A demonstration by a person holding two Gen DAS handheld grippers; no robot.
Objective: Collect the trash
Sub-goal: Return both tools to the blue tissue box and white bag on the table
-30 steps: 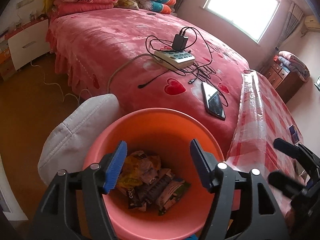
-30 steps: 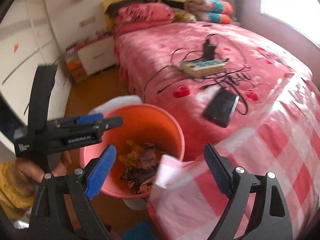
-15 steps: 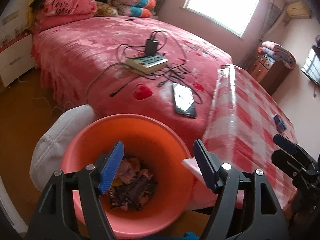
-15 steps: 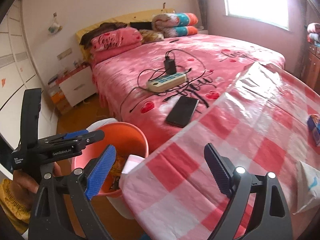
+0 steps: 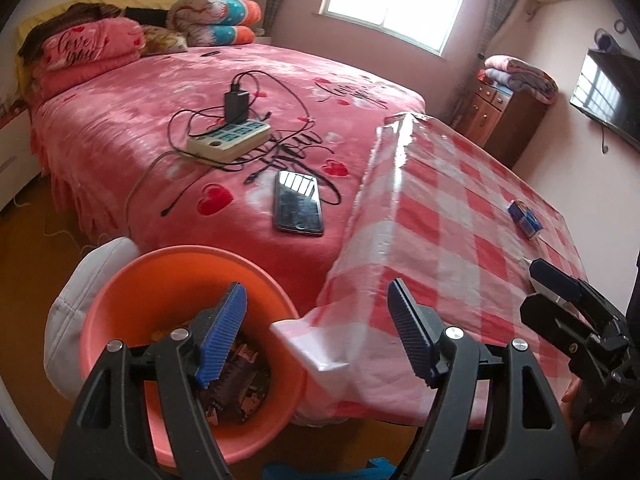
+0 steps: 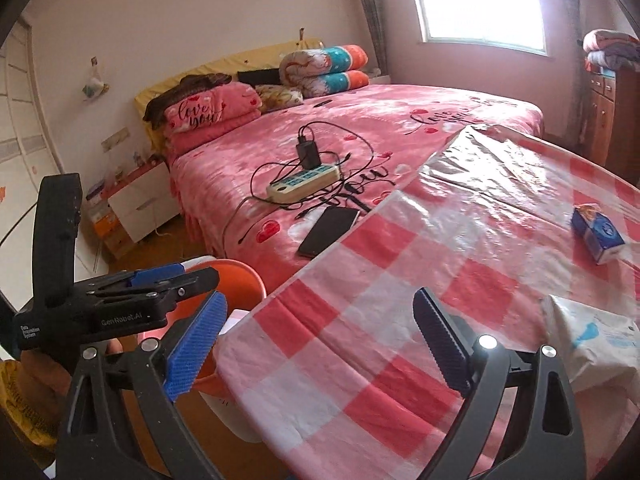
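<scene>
An orange bin (image 5: pixel 176 280) with wrappers (image 5: pixel 236 384) in it stands on the floor by the table corner; its rim also shows in the right wrist view (image 6: pixel 240 276). My left gripper (image 5: pixel 316 336) is open and empty above the bin's right rim and the table corner. My right gripper (image 6: pixel 320 340) is open and empty over the checked tablecloth (image 6: pixel 400 280). A blue box (image 6: pixel 598 234) and a white plastic packet (image 6: pixel 600 336) lie on the table to its right. The blue box also shows in the left wrist view (image 5: pixel 525 219).
A pink bed (image 5: pixel 160 120) carries a power strip (image 5: pixel 228 142) with cables and a black phone (image 5: pixel 298 202). A white cushioned stool (image 5: pixel 76 292) stands left of the bin. A wooden cabinet (image 5: pixel 504 120) and a wall TV (image 5: pixel 608 88) are at the right.
Both grippers have risen and swung right, from over the bin toward the table. The blue box and white packet have come into view. Both stay open.
</scene>
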